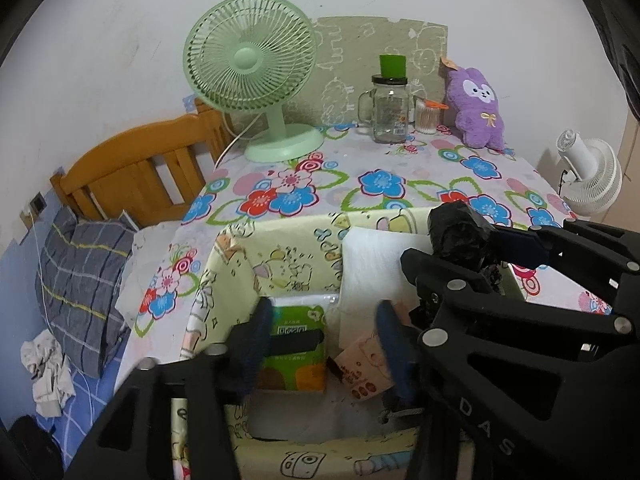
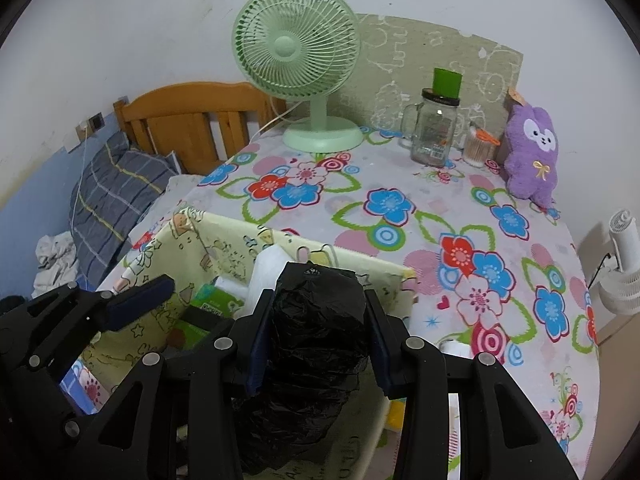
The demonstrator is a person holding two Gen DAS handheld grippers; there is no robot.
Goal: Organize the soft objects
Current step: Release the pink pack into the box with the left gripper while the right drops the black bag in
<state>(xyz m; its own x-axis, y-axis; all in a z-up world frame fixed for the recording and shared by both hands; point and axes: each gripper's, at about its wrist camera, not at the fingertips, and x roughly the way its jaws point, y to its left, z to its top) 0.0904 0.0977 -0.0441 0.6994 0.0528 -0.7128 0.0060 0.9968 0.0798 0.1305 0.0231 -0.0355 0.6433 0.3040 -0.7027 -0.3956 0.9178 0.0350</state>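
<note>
In the left wrist view, we see the yellow fabric box [image 1: 256, 256] on the flowered tablecloth [image 1: 360, 176]; it holds a green tissue pack [image 1: 298, 344] and a white roll [image 1: 376, 264]. Our left gripper [image 1: 320, 344] hangs released above them. In the right wrist view, our right gripper [image 2: 318, 332] clenches the black bag roll [image 2: 320, 316] over the box, with a green fan [image 2: 298, 64] and a purple plush [image 2: 530, 156] behind.
</note>
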